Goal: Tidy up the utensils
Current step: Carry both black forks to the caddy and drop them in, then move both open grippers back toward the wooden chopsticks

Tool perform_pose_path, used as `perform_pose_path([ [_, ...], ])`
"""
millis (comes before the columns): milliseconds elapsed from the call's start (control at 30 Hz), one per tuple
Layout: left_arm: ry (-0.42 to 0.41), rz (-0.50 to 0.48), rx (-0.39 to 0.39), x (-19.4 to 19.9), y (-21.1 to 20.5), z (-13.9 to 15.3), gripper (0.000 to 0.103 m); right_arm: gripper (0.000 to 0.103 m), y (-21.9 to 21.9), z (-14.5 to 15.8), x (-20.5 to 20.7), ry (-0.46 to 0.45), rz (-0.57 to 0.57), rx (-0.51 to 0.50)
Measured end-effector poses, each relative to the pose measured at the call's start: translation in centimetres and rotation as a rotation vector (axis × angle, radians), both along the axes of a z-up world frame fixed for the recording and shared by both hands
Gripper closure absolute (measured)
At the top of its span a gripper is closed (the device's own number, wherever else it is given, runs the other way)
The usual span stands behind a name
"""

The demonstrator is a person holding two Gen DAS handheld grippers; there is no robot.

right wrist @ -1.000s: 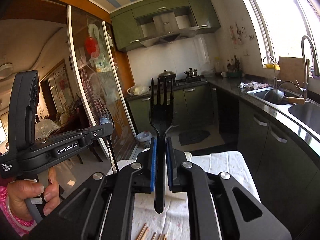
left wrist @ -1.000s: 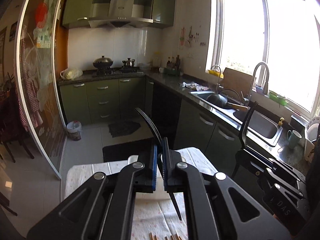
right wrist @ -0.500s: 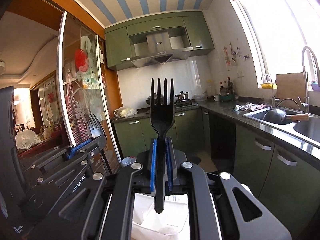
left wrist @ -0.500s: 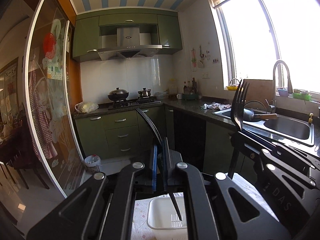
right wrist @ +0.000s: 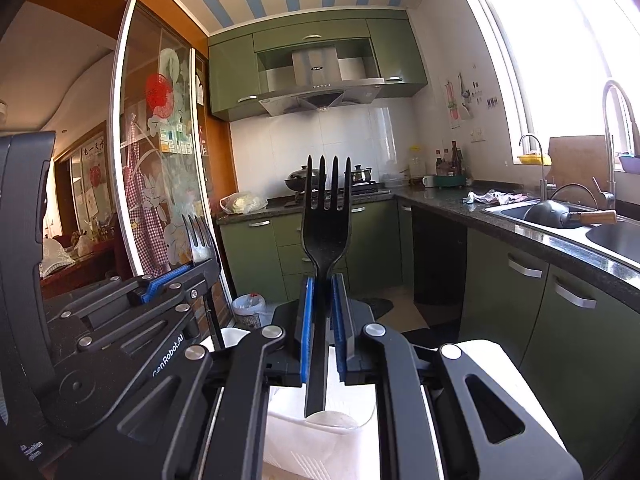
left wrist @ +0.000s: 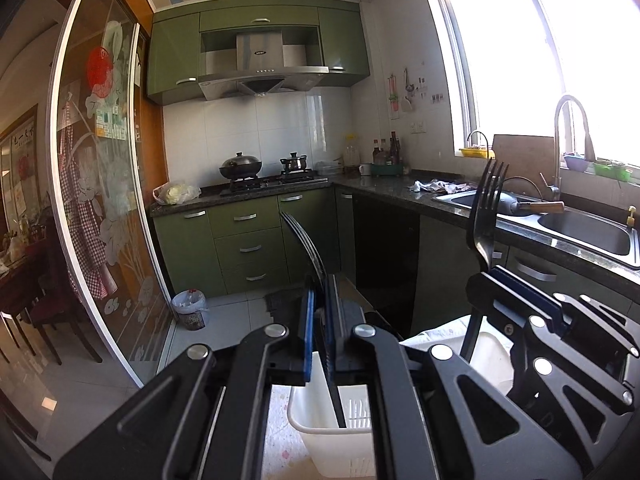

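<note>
My left gripper is shut on a black fork, seen edge-on with its tines up and its handle tip hanging over a white slotted utensil basket. My right gripper is shut on a second black fork, held upright, tines up, with its handle end just above a white container. Each gripper shows in the other's view: the right one with its fork at the right, the left one with its fork at the left.
A cloth-covered table lies under the basket. A dark counter with a steel sink and faucet runs along the right. Green cabinets and a stove stand at the back. A glass sliding door is on the left.
Both grippers have come over the white basket and tilted up, so the table has dropped out of sight and the basket has entered below. The forks stay clamped. The grippers now sit closer together.
</note>
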State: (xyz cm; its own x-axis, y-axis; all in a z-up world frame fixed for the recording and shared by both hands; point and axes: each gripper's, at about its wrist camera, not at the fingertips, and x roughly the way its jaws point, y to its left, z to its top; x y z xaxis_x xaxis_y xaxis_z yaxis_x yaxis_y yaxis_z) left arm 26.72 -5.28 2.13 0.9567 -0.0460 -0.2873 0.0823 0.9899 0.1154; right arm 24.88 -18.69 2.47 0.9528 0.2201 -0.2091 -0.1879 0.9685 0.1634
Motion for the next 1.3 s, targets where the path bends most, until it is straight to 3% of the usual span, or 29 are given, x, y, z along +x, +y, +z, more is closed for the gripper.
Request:
perform_pose_path([
  [133, 0.022, -0.003, -0.019, -0.1, 0.4, -0.3, 0.093, 0.092, 0.2, 0.1, -0.6, -0.001, 0.003, -0.009],
  [267, 0.030, -0.012, -0.022, -0.4, 0.5, -0.5, 0.077, 0.090, 0.0, 0.2, -0.9, 0.001, 0.006, -0.013],
  [333, 0.038, -0.013, -0.025, -0.4, 0.6, -0.5, 0.075, 0.083, -0.1, 0.3, -1.2, 0.001, 0.007, -0.006],
  [467, 0.052, -0.021, -0.037, -0.4, 0.8, -0.3, 0.066, 0.083, -0.7, 0.9, -2.1, -0.003, 0.013, 0.017],
  [767, 0.043, -0.036, -0.035, -2.4, 0.6, 1.2, 0.056, 0.076, -4.6, 3.6, -8.1, -0.007, 0.054, 0.118],
  [833, 0.055, -0.045, -0.045, -3.4, 0.8, 1.6, 0.049, 0.068, -5.8, 3.8, -10.1, 0.008, 0.068, 0.139],
  [900, 0.065, -0.044, -0.045, -4.9, 1.2, 2.1, 0.027, 0.057, -6.9, 3.7, -12.0, 0.050, 0.084, 0.148],
  [967, 0.092, -0.043, -0.044, -6.7, 1.7, 2.4, 0.012, 0.048, -7.8, 3.2, -13.6, 0.107, 0.113, 0.154],
  [1067, 0.231, -0.080, -0.051, -8.9, 2.6, 1.9, 0.009, 0.043, -8.9, 2.3, -16.0, 0.181, 0.113, 0.123],
  [1167, 0.494, -0.118, -0.082, -10.1, 3.6, -0.5, 0.009, 0.039, -9.8, 1.0, -17.3, 0.287, 0.113, 0.105],
  [1233, 0.722, -0.120, -0.112, -10.4, 4.3, -3.2, 0.020, 0.039, -10.2, 0.0, -18.0, 0.347, 0.113, 0.089],
  [1267, 0.835, -0.118, -0.149, -10.6, 4.8, -4.9, 0.031, 0.039, -10.2, -0.4, -18.3, 0.373, 0.109, 0.077],
  [1300, 0.941, -0.101, -0.190, -10.8, 5.3, -6.7, 0.034, 0.039, -10.3, -0.9, -18.4, 0.401, 0.109, 0.071],
])
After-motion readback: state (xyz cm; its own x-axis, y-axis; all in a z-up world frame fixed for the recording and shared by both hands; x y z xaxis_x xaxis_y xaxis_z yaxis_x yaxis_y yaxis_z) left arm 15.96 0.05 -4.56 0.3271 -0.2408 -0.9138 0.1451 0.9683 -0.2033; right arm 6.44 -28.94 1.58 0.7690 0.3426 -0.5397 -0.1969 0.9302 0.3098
